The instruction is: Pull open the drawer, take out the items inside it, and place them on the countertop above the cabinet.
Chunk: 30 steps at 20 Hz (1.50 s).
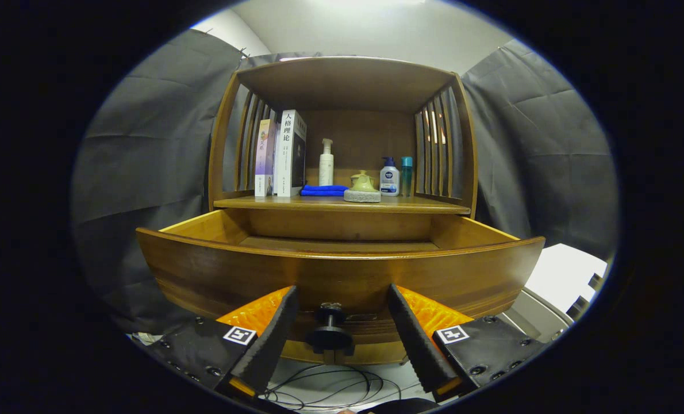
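Both jaws spread wide, drawer [342, 276] knob [330, 330] between them, untouched

drawer [342, 276] top open, knob [330, 330] between spread tongs [342, 299]

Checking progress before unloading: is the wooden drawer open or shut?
Open. The wooden drawer juts out beneath the countertop, its inside showing; open gripper fingers flank the black knob.

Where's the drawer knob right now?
In the gripper view, the knob sits on the open drawer's front, between the open fingers of the hand-held gripper, touching neither.
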Tool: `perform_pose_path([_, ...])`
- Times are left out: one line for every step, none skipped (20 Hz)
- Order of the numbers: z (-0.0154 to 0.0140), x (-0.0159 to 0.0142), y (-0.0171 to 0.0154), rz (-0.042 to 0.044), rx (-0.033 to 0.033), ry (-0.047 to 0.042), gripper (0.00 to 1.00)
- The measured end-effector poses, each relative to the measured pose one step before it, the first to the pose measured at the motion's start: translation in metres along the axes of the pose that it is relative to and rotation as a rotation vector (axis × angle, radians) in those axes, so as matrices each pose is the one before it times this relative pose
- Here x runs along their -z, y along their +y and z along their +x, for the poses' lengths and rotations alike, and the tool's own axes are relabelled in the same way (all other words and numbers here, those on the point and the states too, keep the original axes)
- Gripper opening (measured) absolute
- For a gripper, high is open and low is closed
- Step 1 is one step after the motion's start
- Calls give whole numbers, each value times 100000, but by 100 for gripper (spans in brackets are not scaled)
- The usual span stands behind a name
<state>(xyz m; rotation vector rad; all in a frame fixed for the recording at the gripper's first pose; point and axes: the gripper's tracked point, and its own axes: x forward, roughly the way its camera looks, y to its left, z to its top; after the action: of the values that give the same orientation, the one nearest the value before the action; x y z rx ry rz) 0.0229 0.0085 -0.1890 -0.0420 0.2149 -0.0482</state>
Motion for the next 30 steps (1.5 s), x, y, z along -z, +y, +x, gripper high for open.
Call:
perform_pose_path([167,-141,51,582,-29,-338,98])
perform_pose_path([130,-101,9,-718,306,-259,98])
perform_pose_path([240,-27,-81,-731,230,219,98])
perform_pose_path([366,-94,-4,240,29,214,98])
perform_pose_path([335,-165,133,1228,-134,-500,98])
perform_pose_path([565,119,23,135,-254,2263,98])
perform_pose_path([252,-476,-67,574,129,-1056,98])
perform_pose_path([416,-114,46,88,-80,438,98])
perform_pose_path([425,-615,-1,-140,-163,-448,98])
perform_pose_path([672,-209,9,498,205,-315,98])
perform_pose_path([733,381,-5,34,-173,2251,98])
perform_pose_path([948,-639,-67,948,144,-1285,98])
perform_pose_path([770,167,143,777,-239,1751,98])
perform_pose_path([770,-398,-19,691,49,-342,98])
perform_pose_path([774,21,31,-219,192,522,98])
perform_pose_path([789,-308,-52,-614,192,-237,98])
perform_pose_path([752,-53,25,135,26,-31,98])
perform_pose_path([795,-256,6,541,-159,-195,98])
perform_pose_path([711,-83,28,381,-135,-86,97])
perform_pose_path([716,-190,1,365,26,169,97])
perform_pose_path([739,-51,14,135,107,17,97])
perform_pose_path([676,-146,-9,19,55,9,98])
perform_pose_path([701,-97,21,73,51,-54,98])
perform_pose_path([567,-111,-5,-231,10,-315,98])
perform_pose_path([485,-83,80,-263,4,-142,98])
perform_pose_path([484,-123,-9,-15,20,25,98])
perform_pose_path([433,-108,-18,162,-33,252,98])
perform_pose_path([394,-141,62,143,-4,448,98])
perform_pose_path([477,-53,-36,-247,-31,375,98])
perform_pose_path([432,-148,-45,-215,22,90,98])
